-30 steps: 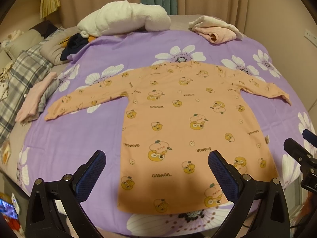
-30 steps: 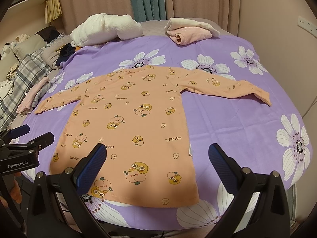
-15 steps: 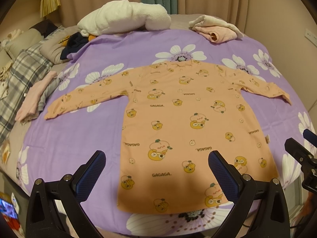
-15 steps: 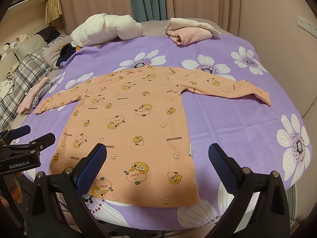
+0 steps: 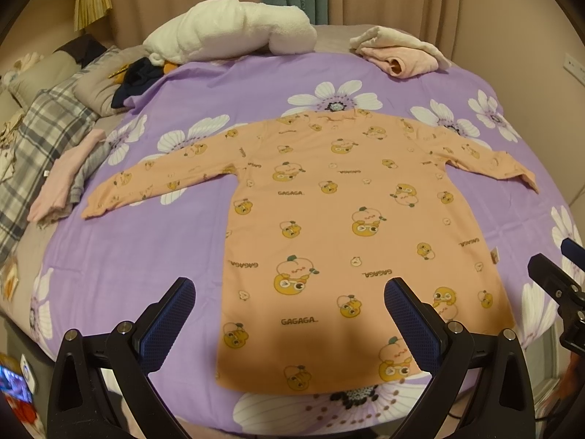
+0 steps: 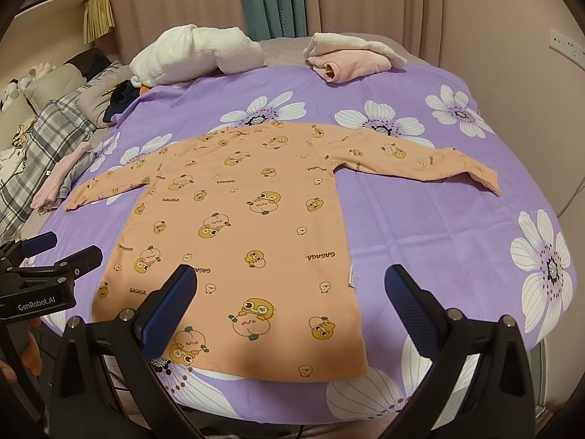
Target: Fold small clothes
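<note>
An orange long-sleeved shirt [image 5: 329, 226] [image 6: 241, 226] with cartoon prints lies flat on the purple flowered bedspread [image 5: 128, 267] [image 6: 420, 226], both sleeves spread out sideways, hem toward me. My left gripper [image 5: 289, 314] hovers open above the hem, its blue-padded fingers wide apart and holding nothing. In the right wrist view my right gripper [image 6: 289, 307] is also open over the hem's right part, nothing between its fingers. The left gripper [image 6: 55, 267] also shows at the left edge of the right wrist view, and the right gripper [image 5: 559, 274] at the right edge of the left wrist view.
A white fluffy bundle [image 5: 226, 33] and folded pink and cream clothes [image 5: 398, 55] lie at the far side of the bed. A plaid blanket [image 5: 40, 135] and a small pink garment [image 5: 62, 179] lie on the left. Curtains and a wall stand behind.
</note>
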Motion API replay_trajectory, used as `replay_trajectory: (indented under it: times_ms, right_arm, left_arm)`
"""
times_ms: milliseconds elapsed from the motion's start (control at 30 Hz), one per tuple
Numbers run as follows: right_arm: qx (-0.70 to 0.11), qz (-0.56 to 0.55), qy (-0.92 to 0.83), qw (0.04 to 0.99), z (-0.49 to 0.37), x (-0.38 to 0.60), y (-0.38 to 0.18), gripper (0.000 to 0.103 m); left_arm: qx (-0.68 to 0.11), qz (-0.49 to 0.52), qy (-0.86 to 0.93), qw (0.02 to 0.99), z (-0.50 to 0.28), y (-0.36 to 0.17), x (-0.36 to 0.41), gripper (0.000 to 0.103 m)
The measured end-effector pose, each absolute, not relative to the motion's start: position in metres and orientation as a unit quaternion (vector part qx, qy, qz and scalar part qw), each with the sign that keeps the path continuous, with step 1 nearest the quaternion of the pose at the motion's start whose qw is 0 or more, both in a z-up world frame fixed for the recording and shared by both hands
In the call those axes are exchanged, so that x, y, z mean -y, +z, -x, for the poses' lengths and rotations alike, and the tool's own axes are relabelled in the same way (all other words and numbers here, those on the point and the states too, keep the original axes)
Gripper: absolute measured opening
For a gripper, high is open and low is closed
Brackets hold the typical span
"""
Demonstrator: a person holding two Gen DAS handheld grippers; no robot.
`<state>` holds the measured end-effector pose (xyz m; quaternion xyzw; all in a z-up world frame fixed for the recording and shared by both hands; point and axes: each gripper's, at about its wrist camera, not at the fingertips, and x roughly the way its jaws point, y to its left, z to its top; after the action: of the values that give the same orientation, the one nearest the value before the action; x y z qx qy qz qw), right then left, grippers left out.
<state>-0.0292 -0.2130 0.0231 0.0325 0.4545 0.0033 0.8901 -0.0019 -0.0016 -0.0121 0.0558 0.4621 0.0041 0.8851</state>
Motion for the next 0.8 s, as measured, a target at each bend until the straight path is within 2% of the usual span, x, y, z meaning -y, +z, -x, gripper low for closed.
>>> replay_trajectory:
  times_ms: [800]
  right_arm:
    - [-0.459, -0.048, 0.004, 0.887, 0.0296, 0.2141, 0.0179, 0.103]
  left_arm:
    - [-0.457, -0.051, 0.007, 0.888, -0.0008, -0.0199, 0.0001, 0.102]
